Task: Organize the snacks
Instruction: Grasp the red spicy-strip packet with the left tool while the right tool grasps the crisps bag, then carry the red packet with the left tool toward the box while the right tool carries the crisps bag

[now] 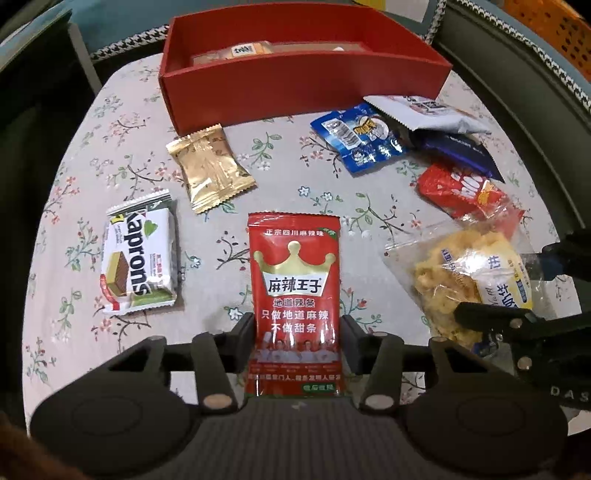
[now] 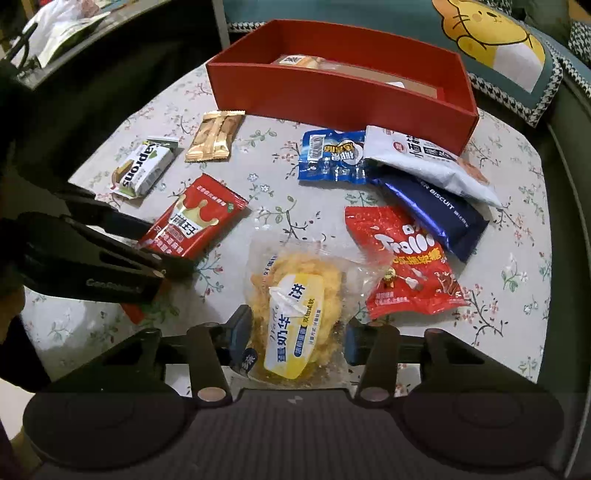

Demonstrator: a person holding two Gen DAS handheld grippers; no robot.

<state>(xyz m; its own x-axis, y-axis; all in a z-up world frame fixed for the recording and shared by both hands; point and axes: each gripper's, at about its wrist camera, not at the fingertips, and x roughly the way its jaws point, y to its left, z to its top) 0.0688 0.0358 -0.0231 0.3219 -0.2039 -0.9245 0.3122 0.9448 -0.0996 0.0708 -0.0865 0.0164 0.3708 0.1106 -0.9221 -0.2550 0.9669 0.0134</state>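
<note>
The red spicy-strip packet (image 1: 295, 306) sits pinched between the left gripper's (image 1: 295, 341) fingers, lower end toward the palm. The yellow cracker bag (image 2: 295, 314) is likewise squeezed by the right gripper (image 2: 295, 338). Beyond both fingertips stands the red box (image 1: 295, 85) (snacks inside) on the flowered tablecloth (image 1: 280, 166).

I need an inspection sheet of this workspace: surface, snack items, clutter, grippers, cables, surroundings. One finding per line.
Surface: floral tablecloth, mostly covered by loose packets.
Job's things: red box at the far side, some packets already inside; Kaprons wafer, gold packet, blue packet, white bag, navy biscuit pack, Trolli bag on the cloth.
Clutter: nothing seen.
Grippers: left gripper straddles the red spicy-strip packet; right gripper straddles the yellow cracker bag; grip not certain.
Cables: nothing seen.
Surroundings: cartoon cushion, orange crate.
</note>
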